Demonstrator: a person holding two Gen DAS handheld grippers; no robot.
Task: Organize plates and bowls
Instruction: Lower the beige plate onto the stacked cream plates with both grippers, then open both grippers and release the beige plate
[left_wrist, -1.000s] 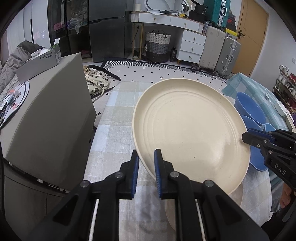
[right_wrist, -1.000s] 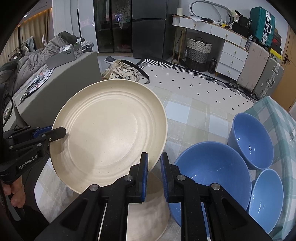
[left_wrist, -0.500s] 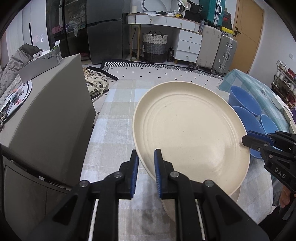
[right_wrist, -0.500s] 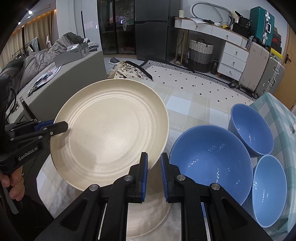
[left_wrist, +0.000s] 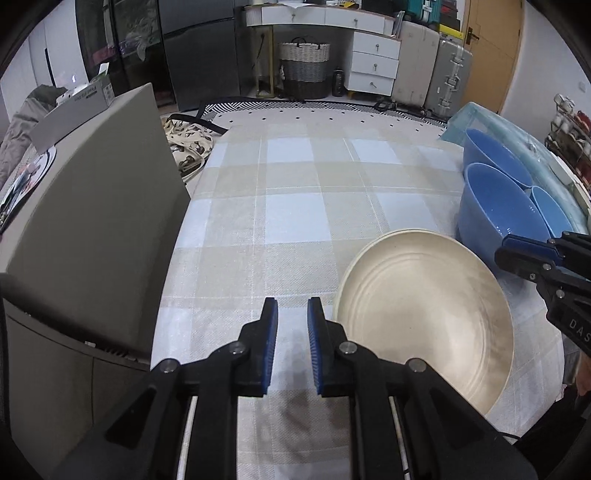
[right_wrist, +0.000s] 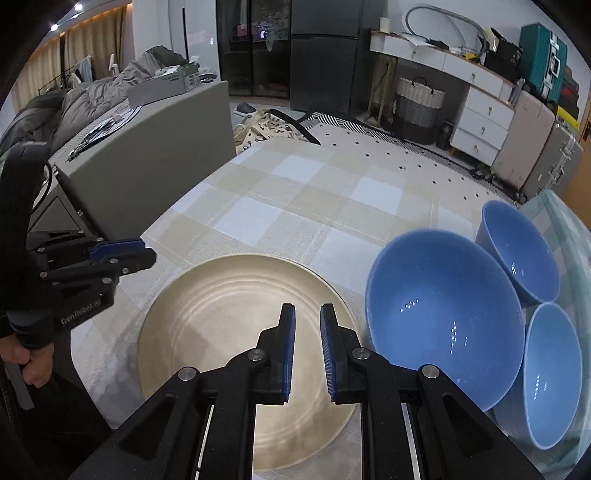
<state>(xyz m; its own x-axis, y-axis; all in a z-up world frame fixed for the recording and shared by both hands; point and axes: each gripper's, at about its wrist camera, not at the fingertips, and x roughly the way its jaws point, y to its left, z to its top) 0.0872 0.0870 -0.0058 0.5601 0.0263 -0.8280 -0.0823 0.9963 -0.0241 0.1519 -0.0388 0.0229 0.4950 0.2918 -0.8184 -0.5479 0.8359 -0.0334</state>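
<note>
Plates (right_wrist: 236, 354) lie stacked under right gripper (right_wrist: 307, 354); both grippers' fingers slightly spread, empty. Risk: right fingers clip big bowl (right_wrist: 443, 325) just beside; left gripper (left_wrist: 291, 350) clear.

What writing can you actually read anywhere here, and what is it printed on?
"GenRobot.AI": on the black body of the left gripper, seen from the right wrist.
"DAS": on the body of the right gripper; the frame edge cuts the rest off.
Print on the cardboard box on the grey cabinet: too small to read.
The cream plate and blue bowls carry no text.
</note>
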